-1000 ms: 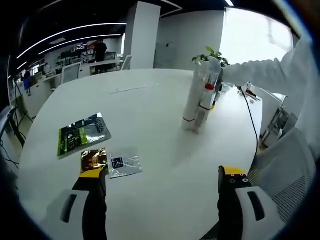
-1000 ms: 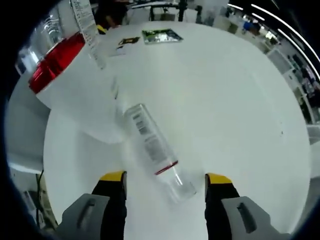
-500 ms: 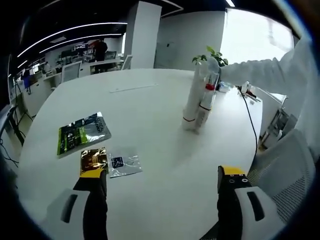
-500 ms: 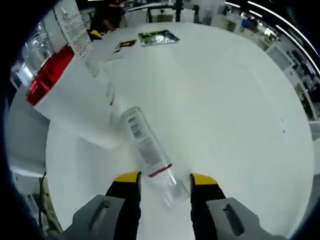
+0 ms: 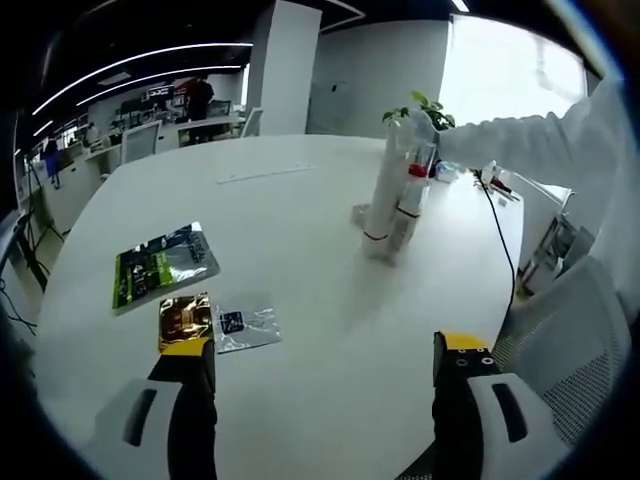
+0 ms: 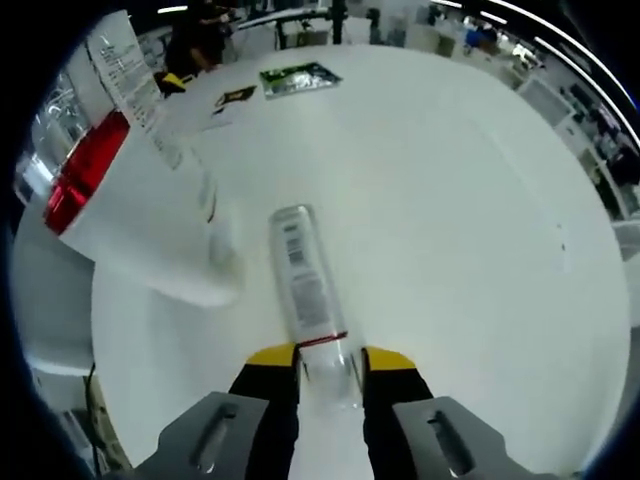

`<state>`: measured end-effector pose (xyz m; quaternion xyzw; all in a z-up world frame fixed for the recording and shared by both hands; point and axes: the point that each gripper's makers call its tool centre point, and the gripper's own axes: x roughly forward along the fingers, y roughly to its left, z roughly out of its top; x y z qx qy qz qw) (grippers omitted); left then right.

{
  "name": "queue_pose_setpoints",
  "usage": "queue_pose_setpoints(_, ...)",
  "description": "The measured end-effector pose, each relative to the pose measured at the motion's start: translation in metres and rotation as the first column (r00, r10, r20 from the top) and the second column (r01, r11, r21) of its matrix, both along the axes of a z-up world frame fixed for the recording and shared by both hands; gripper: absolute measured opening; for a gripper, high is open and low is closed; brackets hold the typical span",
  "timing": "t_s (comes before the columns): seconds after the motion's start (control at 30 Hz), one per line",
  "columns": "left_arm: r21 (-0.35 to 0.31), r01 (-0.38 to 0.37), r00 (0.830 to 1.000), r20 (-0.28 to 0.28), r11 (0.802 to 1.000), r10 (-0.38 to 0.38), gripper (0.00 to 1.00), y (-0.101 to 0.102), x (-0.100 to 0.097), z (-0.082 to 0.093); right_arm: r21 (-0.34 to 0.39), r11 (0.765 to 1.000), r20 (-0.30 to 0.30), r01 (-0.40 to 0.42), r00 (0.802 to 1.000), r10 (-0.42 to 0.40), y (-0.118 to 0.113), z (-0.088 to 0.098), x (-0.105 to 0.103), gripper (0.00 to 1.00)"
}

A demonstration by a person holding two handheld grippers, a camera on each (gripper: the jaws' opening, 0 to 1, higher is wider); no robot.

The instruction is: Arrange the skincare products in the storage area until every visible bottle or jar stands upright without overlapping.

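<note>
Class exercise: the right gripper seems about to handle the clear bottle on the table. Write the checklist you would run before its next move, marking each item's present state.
1. Right gripper closed on the clear bottle, at its clear cap end: ok.
2. Clear bottle upright: not ok, tilted.
3. Red-banded white bottle clear of the lift path: cannot tell, it stands close beside.
4. Left gripper open, empty, out of the way: ok.
5. Sachets far from the bottles: ok.

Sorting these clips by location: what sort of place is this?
Most likely an open-plan office or lab. A large white table stands in a wide room with desks and chairs behind it, strip lights on a dark ceiling, and a potted plant near a bright window.
</note>
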<state>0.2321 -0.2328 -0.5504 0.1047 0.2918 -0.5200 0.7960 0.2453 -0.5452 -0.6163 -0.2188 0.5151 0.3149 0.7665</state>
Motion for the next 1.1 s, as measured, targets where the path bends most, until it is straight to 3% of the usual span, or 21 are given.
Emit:
queue_pose_setpoints(0.3,-0.003,-0.003,1.000,0.006,1.000,0.003,0.84,0.000,0.000,0.001,-0.025,1.000,0.010,0.006,1.000,-0.006,0.003,0.001,-0.007,0.11)
queue_pose_setpoints(0.47,0.006,0.004,1.000,0.000,1.000,-0.004,0.84,-0.001,-0.001,-0.002,-0.083,0.997,0.011,-0.007,1.000,0.008,0.002,0.000,-0.008,0.11)
queue_pose_setpoints(0.63,0.004,0.011,1.000,0.001,1.000,-0.011,0.84,-0.001,-0.002,-0.001,-0.096,0.995,0.020,0.007,1.000,-0.005,-0.012,-0.002,-0.005,0.11)
queue_pose_setpoints(0.67,0.005,0.012,1.000,0.002,1.000,-0.012,0.84,-0.001,-0.002,-0.001,-0.101,0.995,0.028,0.021,0.999,-0.018,-0.007,0.003,-0.014,0.11)
queue_pose_setpoints(0.77,0.013,0.021,1.000,0.009,1.000,-0.021,0.83,-0.002,-0.003,-0.002,-0.092,0.995,0.035,0.044,0.999,-0.041,-0.015,0.004,-0.014,0.11)
queue_pose_setpoints(0.9,0.021,0.026,1.000,0.015,0.999,-0.027,0.84,-0.002,-0.004,-0.002,-0.154,0.987,0.052,0.049,0.998,-0.041,-0.029,0.007,-0.021,0.11)
queue_pose_setpoints(1.0,0.018,0.029,0.999,0.016,0.999,-0.029,0.84,-0.003,-0.005,-0.001,-0.138,0.987,0.070,0.083,0.995,-0.073,-0.025,0.015,-0.031,0.11)
queue_pose_setpoints(1.1,0.018,0.029,0.999,0.019,0.999,-0.030,0.85,-0.003,-0.004,-0.001,-0.203,0.977,0.103,0.070,0.993,-0.050,-0.033,0.025,-0.038,0.11)
